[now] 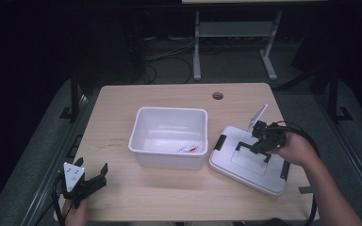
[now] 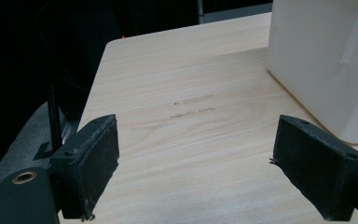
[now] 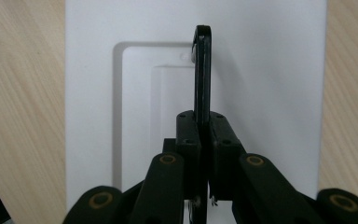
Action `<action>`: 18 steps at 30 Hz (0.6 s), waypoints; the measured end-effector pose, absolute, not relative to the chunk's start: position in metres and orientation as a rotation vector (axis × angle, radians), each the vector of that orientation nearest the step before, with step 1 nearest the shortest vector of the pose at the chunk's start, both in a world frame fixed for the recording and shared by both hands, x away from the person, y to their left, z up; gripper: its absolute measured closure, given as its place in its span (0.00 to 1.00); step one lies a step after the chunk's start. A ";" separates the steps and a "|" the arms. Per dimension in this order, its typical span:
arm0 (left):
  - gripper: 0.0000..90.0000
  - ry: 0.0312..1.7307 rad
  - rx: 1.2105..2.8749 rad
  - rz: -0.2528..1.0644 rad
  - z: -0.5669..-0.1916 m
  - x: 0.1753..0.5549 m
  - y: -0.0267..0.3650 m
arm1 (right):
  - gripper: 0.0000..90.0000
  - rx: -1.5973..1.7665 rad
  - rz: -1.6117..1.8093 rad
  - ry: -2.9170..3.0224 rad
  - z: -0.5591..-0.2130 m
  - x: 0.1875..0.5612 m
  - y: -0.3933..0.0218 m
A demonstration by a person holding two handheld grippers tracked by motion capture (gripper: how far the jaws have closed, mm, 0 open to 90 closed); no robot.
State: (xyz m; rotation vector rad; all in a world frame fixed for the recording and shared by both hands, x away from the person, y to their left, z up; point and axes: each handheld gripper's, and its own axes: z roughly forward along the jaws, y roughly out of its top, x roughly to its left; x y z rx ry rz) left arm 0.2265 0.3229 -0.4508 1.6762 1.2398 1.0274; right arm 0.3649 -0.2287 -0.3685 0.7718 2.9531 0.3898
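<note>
Your right gripper (image 3: 204,135) is clamping the black handle (image 3: 203,70) of the white lid (image 1: 250,162), which is lying flat on the table (image 1: 169,197) just right of the white bin (image 1: 169,136). Your left gripper (image 2: 196,168) is resting released at the table's near left corner, its jaws standing wide with nothing between them. Faint marks on the tabletop (image 2: 191,109) are too blurred to read; a small item (image 1: 187,148) is lying inside the bin.
</note>
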 end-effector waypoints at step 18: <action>0.15 1.240 1.677 1.027 -0.451 0.227 0.323 | 0.94 0.750 0.411 2.926 -0.346 0.360 -0.234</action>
